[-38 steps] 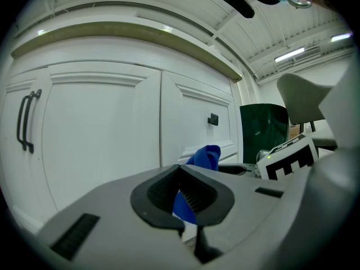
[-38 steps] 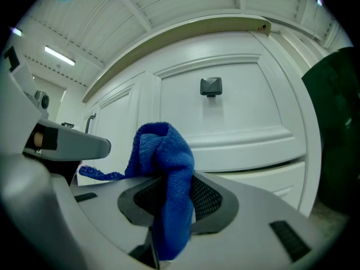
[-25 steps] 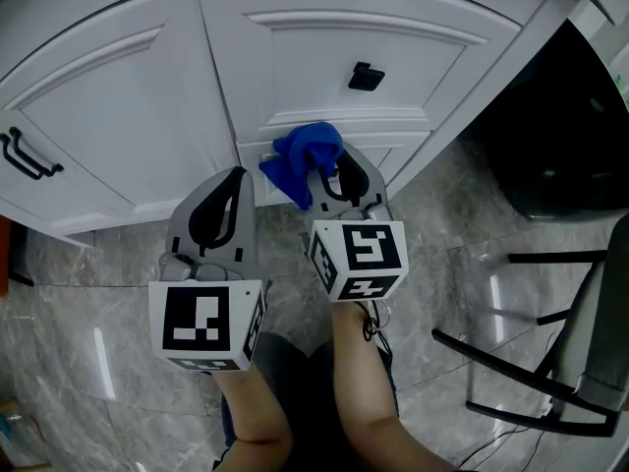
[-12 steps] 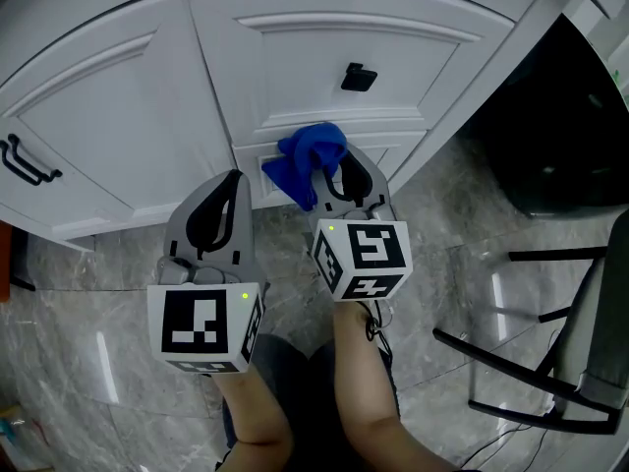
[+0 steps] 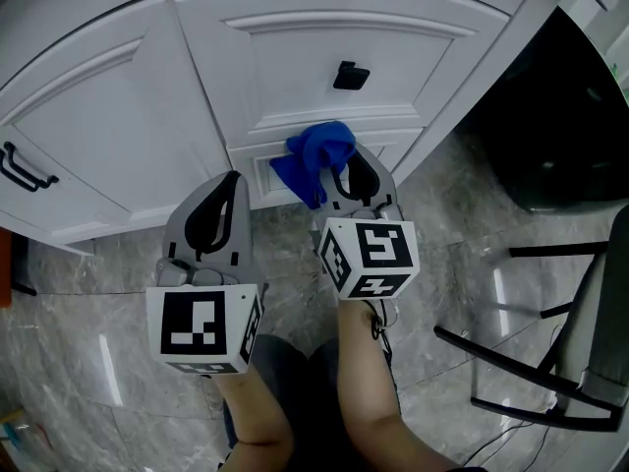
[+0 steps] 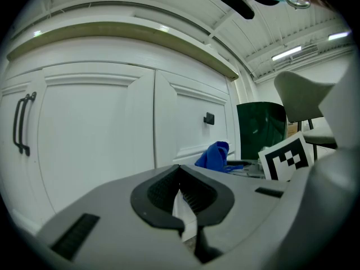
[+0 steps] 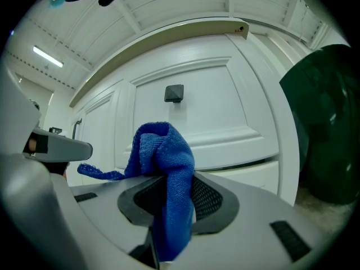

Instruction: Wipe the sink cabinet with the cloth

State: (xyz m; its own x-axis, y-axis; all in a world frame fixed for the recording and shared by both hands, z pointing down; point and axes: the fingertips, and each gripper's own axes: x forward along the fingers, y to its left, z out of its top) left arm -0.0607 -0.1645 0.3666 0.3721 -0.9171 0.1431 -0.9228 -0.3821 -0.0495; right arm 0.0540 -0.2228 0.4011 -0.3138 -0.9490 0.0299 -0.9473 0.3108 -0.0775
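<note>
1. Hanging over the right gripper, the blue cloth is clamped between its fingers, which are closed on a fold of it.
2. The bunched top of the cloth is held at the front of the sink cabinet, just under the panel with the black knob; contact cannot be confirmed.
3. The left gripper is held beside the right one, near the cabinet's bottom edge.
4. Its fingers are drawn together with only a sliver between them, and nothing is gripped.
5. A black handle is seen on the left door, and a chair on the marble floor at the right.
</note>
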